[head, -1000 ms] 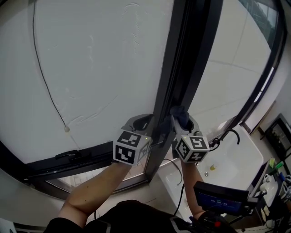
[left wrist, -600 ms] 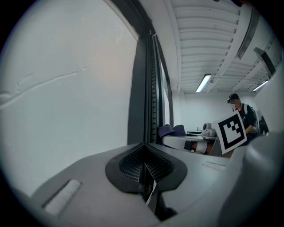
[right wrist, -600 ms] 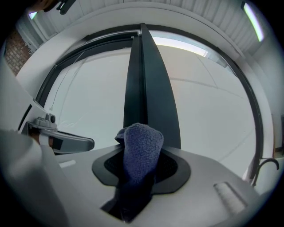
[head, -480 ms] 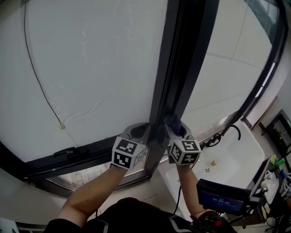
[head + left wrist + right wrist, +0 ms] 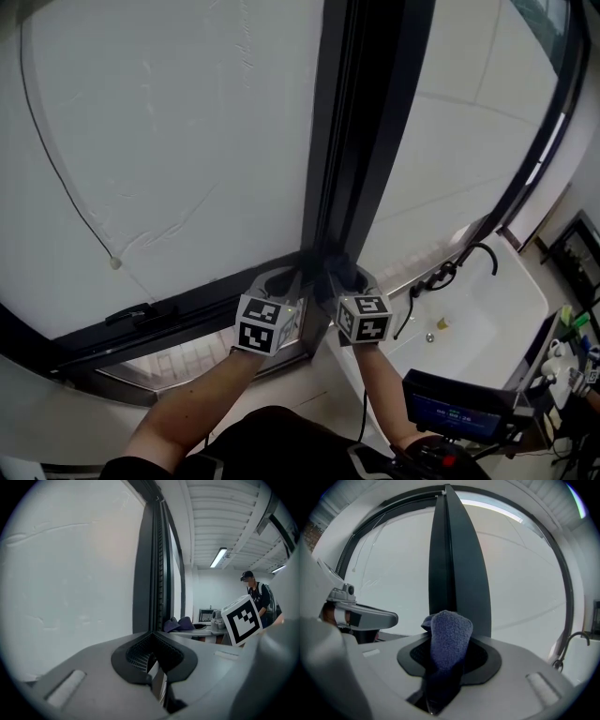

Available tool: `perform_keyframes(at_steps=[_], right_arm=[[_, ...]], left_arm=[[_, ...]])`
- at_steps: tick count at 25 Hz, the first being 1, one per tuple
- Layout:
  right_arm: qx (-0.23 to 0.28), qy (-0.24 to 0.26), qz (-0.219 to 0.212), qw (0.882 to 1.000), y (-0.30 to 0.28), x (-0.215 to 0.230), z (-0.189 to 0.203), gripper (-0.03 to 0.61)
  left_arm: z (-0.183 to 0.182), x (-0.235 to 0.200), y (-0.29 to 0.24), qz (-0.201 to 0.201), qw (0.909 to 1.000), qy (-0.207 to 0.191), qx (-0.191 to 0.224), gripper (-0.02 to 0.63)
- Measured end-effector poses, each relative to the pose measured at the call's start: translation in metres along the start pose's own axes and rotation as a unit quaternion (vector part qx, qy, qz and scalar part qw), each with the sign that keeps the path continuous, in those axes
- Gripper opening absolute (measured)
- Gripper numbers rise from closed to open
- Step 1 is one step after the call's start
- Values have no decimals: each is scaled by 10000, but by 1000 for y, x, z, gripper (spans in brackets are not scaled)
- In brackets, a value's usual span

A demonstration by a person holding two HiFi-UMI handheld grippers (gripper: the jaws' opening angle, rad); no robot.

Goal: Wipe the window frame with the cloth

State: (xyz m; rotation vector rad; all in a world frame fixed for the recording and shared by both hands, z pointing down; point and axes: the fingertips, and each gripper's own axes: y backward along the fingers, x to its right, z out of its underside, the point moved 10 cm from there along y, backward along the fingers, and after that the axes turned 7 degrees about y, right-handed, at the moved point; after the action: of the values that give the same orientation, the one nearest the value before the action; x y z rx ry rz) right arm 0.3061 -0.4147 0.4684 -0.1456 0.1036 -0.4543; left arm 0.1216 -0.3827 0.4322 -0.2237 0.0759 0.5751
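A black upright window frame (image 5: pixel 352 141) runs down the middle between two frosted panes. My right gripper (image 5: pixel 342 272) is shut on a dark blue cloth (image 5: pixel 335 265) and holds it against the frame's lower end. In the right gripper view the cloth (image 5: pixel 449 637) bulges up out of the jaws in front of the frame (image 5: pixel 457 564). My left gripper (image 5: pixel 295 278) sits just left of the frame at the same height, shut, with nothing between its jaws (image 5: pixel 157 679). The left gripper view shows the frame (image 5: pixel 154 573) and, beyond it, the cloth (image 5: pixel 180 623).
A white sink (image 5: pixel 487 328) with a black tap (image 5: pixel 464 262) lies at the lower right. A dark screen unit (image 5: pixel 459 408) sits below it. A black handle (image 5: pixel 131 315) is on the bottom rail, and a thin cord with a bead (image 5: pixel 114 263) hangs across the left pane. A person (image 5: pixel 255 592) stands far off.
Both grippers have slid down the upright frame together, the right one carrying the cloth down to near the bottom rail.
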Motion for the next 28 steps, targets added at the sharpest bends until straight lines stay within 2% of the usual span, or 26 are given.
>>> perform_keyframes(at_steps=[4, 17, 21, 28], right_arm=[[-275, 205, -26, 9994, -5, -3, 17, 143], [-545, 151, -63, 9984, -12, -5, 40, 143], [-584, 212, -33, 9981, 1, -5, 42, 143], [-520, -83, 57, 9986, 33, -3, 50, 143]], left_arm=[[16, -5, -4, -109, 9998, 64, -178, -6], [47, -3, -11, -114, 9984, 213, -506, -6], [47, 3, -8, -33, 9985, 246, -497, -6], [50, 6, 11, 42, 9985, 371, -392, -6]])
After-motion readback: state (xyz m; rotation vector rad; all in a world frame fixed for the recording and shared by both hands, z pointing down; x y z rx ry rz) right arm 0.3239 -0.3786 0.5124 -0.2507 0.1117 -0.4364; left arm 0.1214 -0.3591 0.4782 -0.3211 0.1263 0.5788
